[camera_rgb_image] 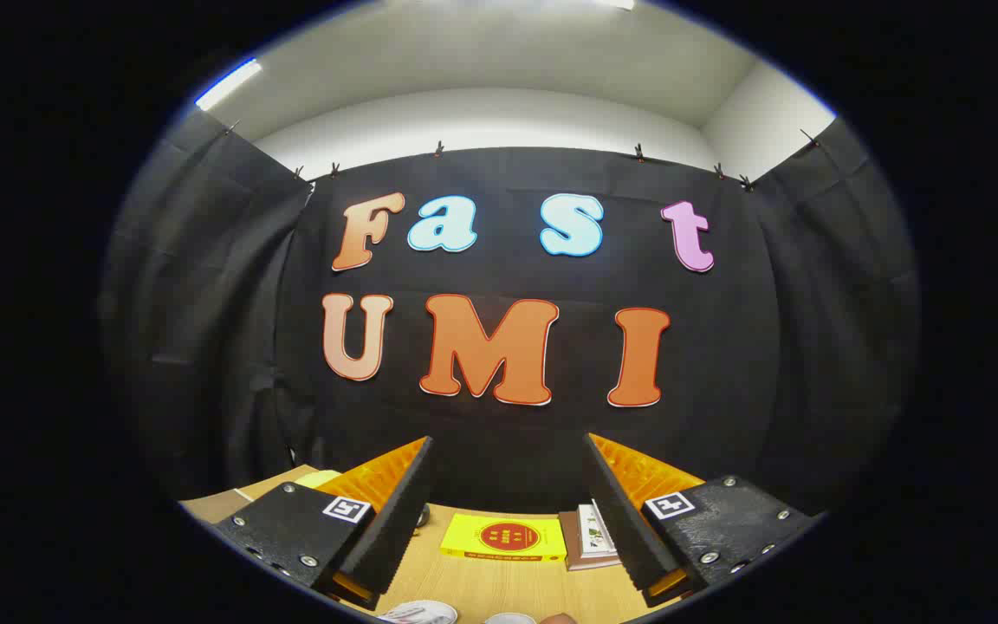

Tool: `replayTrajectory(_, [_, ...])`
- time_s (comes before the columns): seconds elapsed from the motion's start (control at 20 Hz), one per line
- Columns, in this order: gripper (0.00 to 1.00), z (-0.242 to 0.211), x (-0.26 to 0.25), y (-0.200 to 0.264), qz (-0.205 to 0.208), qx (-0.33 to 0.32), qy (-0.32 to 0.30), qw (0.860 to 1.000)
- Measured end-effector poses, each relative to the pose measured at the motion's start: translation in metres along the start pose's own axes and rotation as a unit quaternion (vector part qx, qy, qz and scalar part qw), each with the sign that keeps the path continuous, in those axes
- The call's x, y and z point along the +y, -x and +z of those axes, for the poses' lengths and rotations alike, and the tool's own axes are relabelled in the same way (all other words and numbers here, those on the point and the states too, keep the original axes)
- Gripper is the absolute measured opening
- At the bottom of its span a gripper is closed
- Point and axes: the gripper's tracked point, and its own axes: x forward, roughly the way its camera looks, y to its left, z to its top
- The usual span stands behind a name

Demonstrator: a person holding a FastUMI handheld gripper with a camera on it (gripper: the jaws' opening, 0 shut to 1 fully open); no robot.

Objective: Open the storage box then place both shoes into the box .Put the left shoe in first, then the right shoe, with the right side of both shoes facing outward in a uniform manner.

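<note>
Light wooden tabletop (pixel 499 585) carries a flat yellow book with red disc (pixel 504 537) beyond the fingers. White shoe tip (pixel 419 614) sits below them. Black-and-orange two-finger gripper (pixel 508 451) gapes empty, aimed high: descending blind risks knocking the shoe.

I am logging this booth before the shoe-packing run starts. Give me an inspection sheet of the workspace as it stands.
Surface: wooden table, light grain.
Job's things: white shoe just below the fingers, only partly seen; storage box nothing seen.
Clutter: yellow book lying flat beyond the fingers; small stack of books beside it.
Grippers: gripper open, fingers spread wide, holding nothing.
Cables: nothing seen.
Surroundings: black cloth wall clipped along its top edge; white ceiling with a strip light.
</note>
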Motion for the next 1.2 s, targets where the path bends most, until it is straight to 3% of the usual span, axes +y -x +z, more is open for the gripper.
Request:
replayTrajectory(0.9, [0.99,0.000,0.027,-0.012,0.028,0.001,0.004,1.000])
replayTrajectory(1.2, [0.99,-0.023,0.051,-0.012,0.061,0.040,-0.023,0.997])
